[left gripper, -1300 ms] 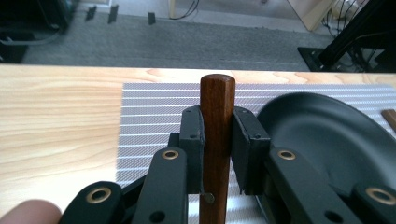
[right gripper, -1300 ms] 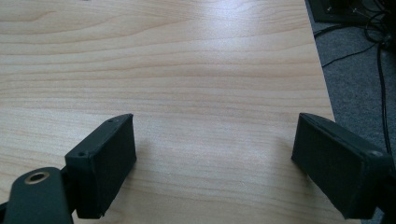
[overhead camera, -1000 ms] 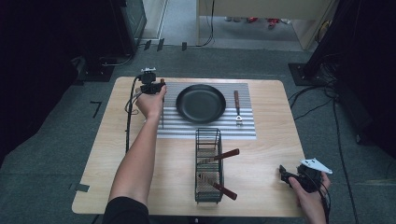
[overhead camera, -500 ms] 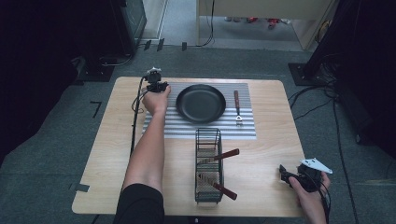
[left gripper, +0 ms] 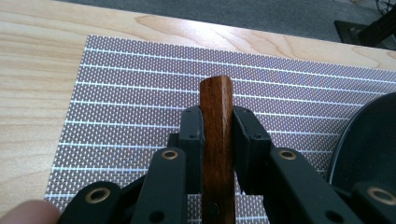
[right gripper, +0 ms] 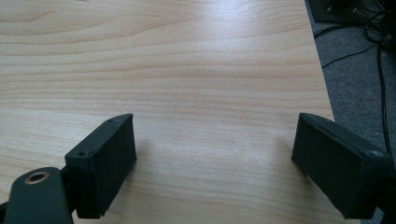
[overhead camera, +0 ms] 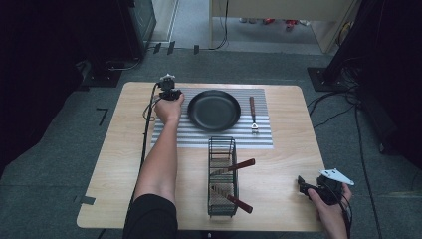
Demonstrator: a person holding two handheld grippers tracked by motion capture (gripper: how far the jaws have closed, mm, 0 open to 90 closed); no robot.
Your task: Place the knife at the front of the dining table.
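Note:
My left gripper is at the far left corner of the striped placemat, beside the black pan. It is shut on a brown wooden handle, which stands up between the pads just above the mat. The rest of that utensil is hidden under the gripper and hand. The pan's rim shows at the right of the left gripper view. My right gripper rests at the table's near right corner. Its jaws stand wide open over bare wood.
A utensil with a wooden handle lies on the mat to the right of the pan. A black wire basket at the table's near middle holds two more wooden-handled utensils. A cable trails from the left gripper along the table's left side.
My left gripper, still holding the handle, has moved slightly right toward the pan and lower onto the mat. The right gripper has stayed put.

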